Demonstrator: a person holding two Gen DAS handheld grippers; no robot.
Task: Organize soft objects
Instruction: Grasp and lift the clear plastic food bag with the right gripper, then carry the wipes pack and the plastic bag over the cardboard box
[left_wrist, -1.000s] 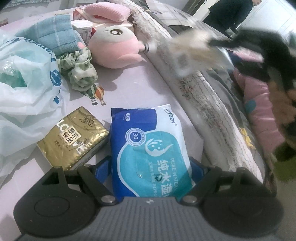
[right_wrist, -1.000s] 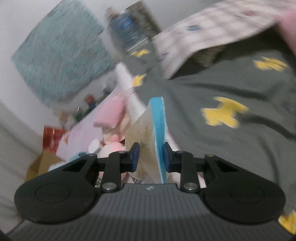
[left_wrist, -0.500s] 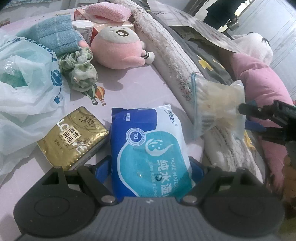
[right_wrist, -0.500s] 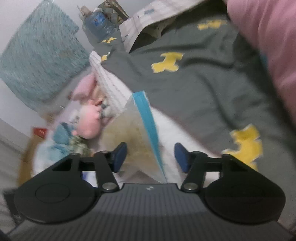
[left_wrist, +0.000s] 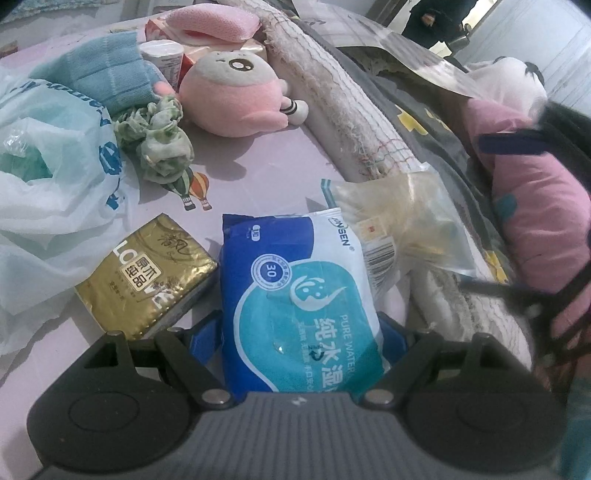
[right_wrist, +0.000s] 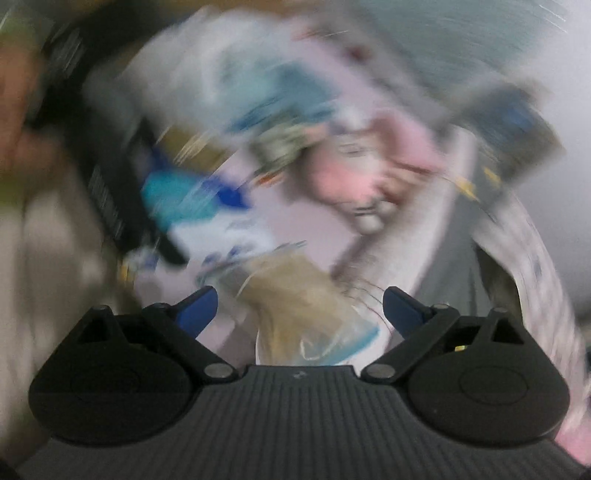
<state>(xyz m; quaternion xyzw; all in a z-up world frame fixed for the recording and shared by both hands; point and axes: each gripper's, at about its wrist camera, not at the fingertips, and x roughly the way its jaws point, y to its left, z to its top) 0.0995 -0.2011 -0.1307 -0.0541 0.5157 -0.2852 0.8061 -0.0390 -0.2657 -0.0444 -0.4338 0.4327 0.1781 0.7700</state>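
Note:
A blue wet wipes pack (left_wrist: 295, 295) lies flat on the pale pink sheet (left_wrist: 266, 166), and my left gripper (left_wrist: 299, 332) is shut on its near end, a pad against each side. A clear zip bag (left_wrist: 399, 214) with beige contents lies against the pack's right edge, partly on the rolled blanket. My right gripper (left_wrist: 472, 214) hovers blurred just right of it. In the right wrist view the right gripper (right_wrist: 299, 293) has its jaws opening wide, and the zip bag (right_wrist: 306, 321) lies loose below them, touching neither pad.
A gold tissue pack (left_wrist: 144, 273) lies left of the wipes. Behind are a white plastic bag (left_wrist: 48, 177), a green scrunchie (left_wrist: 159, 147), a blue towel (left_wrist: 107, 77), a pink plush (left_wrist: 236, 99) and a pink sponge (left_wrist: 210, 22). A rolled blanket (left_wrist: 343, 107) and a pink pillow (left_wrist: 535, 221) bound the right.
The right gripper swung in from the right with the zip bag, rolled over, opened and let the bag drop beside the wipes. The left gripper has not moved.

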